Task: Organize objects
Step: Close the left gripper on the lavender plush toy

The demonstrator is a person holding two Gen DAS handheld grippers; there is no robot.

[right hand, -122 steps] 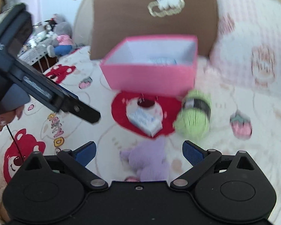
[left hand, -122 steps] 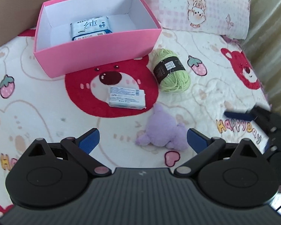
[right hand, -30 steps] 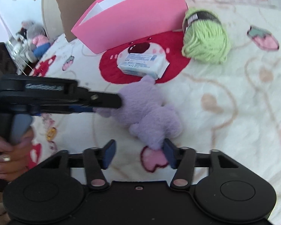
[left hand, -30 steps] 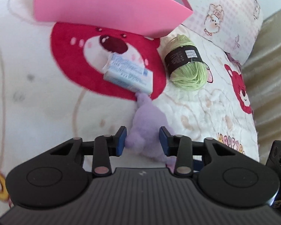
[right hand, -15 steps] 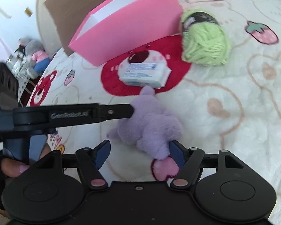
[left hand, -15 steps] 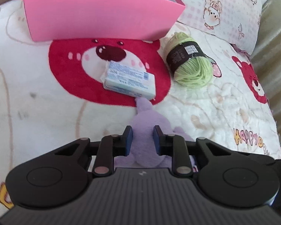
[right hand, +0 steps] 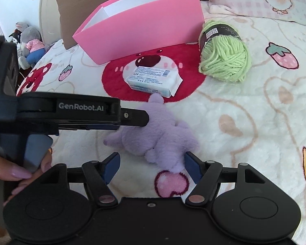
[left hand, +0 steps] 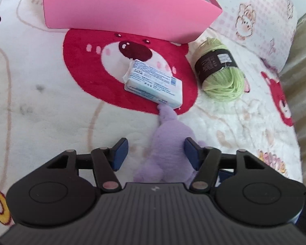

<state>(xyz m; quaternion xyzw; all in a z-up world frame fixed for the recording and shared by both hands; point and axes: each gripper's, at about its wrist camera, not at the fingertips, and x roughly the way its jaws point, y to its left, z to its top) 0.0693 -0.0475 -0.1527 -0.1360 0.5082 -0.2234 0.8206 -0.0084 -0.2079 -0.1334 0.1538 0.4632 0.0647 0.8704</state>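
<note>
One pink box point(right hand: 144, 30) stands open at the back of the bear-print blanket point(right hand: 255, 110), and it serves here as the landmark. Left of the box and beyond the bed edge sits one grey stuffed animal point(right hand: 31, 40). A person's hand point(right hand: 20, 172) shows at the lower left of the right wrist view, wrapped around the handle of the left gripper point(left hand: 155, 151).

Just in front of the box, on the red bear face printed on the blanket, lies one flat pack of wipes point(left hand: 155, 82), barcode side up. In front of the pack, farther from the box, lies one purple plush toy point(right hand: 159, 136), one of its limbs touching the near edge of the pack. To the right of the box, just beside its front corner, rests one ball of green yarn point(right hand: 224, 57) with a dark paper band. One pink patterned pillow point(left hand: 253, 18) lies behind and to the right of the box.

The left gripper's jaws have just been opening; they stand partly apart with the plush between them, the left pad clear of it. The right gripper point(right hand: 151, 166) stands moderately wide, the tail end of the plush between its fingers, with a clear gap at the left pad.
</note>
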